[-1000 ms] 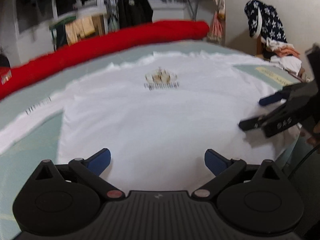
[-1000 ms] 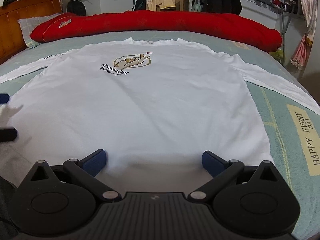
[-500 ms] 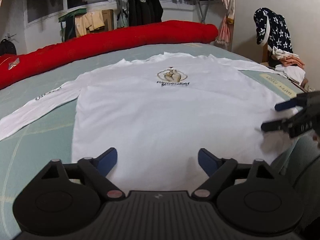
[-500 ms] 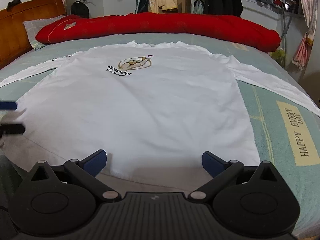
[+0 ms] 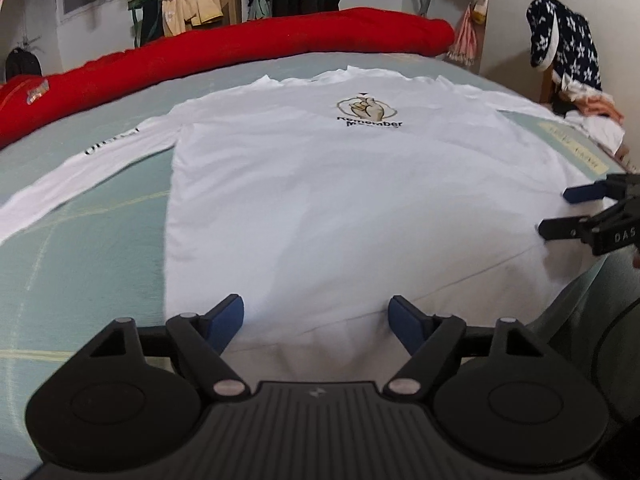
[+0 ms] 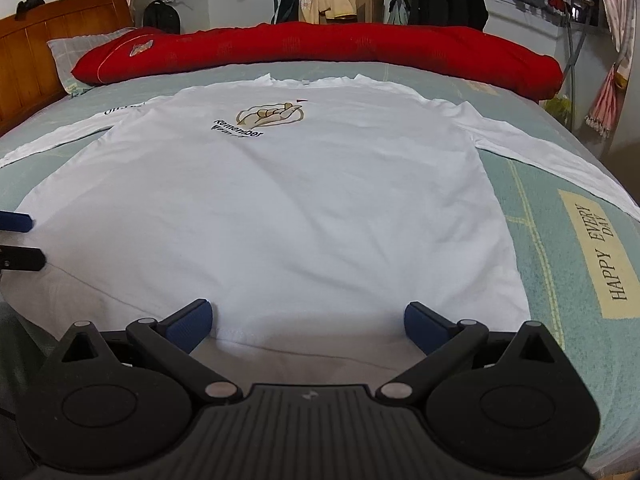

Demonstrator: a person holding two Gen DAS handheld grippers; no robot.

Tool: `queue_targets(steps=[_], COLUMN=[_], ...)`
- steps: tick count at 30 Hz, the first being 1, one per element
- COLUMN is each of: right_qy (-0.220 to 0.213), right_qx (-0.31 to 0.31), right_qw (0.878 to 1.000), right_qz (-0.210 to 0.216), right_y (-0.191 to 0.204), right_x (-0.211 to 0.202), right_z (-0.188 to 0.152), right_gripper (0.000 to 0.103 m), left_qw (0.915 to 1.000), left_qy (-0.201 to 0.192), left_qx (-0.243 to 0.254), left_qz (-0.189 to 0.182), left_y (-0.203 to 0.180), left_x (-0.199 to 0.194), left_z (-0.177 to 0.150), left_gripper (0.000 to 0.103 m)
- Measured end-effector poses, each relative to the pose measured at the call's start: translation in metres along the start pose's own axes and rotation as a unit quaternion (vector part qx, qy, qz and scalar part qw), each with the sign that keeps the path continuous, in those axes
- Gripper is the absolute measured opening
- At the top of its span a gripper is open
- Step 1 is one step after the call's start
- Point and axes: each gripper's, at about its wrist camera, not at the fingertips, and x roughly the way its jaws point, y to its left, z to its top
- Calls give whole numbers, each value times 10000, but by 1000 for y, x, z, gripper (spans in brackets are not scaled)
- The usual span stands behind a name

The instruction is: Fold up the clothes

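Note:
A white long-sleeved shirt point(image 5: 340, 200) point(image 6: 280, 200) with a hand logo and black lettering lies flat, front up, on the pale green bed, sleeves spread to both sides. My left gripper point(image 5: 318, 318) stands open just over the shirt's bottom hem near its left corner, nothing between the blue pads. My right gripper point(image 6: 308, 320) is open at the hem further right, also empty. Each gripper shows in the other's view: the right one point(image 5: 560, 210) at the right edge, the left one point(image 6: 22, 240) at the left edge.
A long red rolled quilt point(image 6: 320, 52) lies across the far side of the bed point(image 6: 580, 340). A wooden headboard point(image 6: 48, 40) and pillow are at far left. A chair piled with clothes point(image 5: 572, 76) stands beyond the bed's right side. Garments hang at the window.
Both grippers have drawn back toward the near hem and the left view has swung left. The right gripper now sits farther out at the shirt's edge. Both stay open.

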Motion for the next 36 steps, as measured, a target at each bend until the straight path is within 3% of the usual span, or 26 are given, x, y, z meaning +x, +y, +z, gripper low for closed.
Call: queue_targets(steps=[5,9,17,22,27,31,36], right_qy=[-30,-49,-104,-133,-157,-61,39], right_qx=[-3,-7,-25,-28,-23,35,179], right_qw=[10000,10000,9999,9999,9998,10000,9998], right_qz=[-16,-26,77,97,104,49,56], right_y=[1,1,-3,-4,-4,-4,-18], right_x=[0,0,-1,1,0,-4,-16], right_z=[-1,-1,-4,-4,-5,-2,-1], right_gripper=[103,103,103,103,103,103,103], left_qw=[9992,9998,9998,9973,9947,9949,9979], left_qy=[-318,-185,22,-347,-481,-265,-11], left_qx=[231,-45,-92,491,905,962,561], left_qz=[59,73,152,429,75,-165,-324], left_y=[3,17,32,20,-8,-23,-8], left_x=[-3,16,11,-16,-17,1,9], left_z=[20,34,10,12,17,14,2], left_gripper=[78,78,77,77,77,77,81])
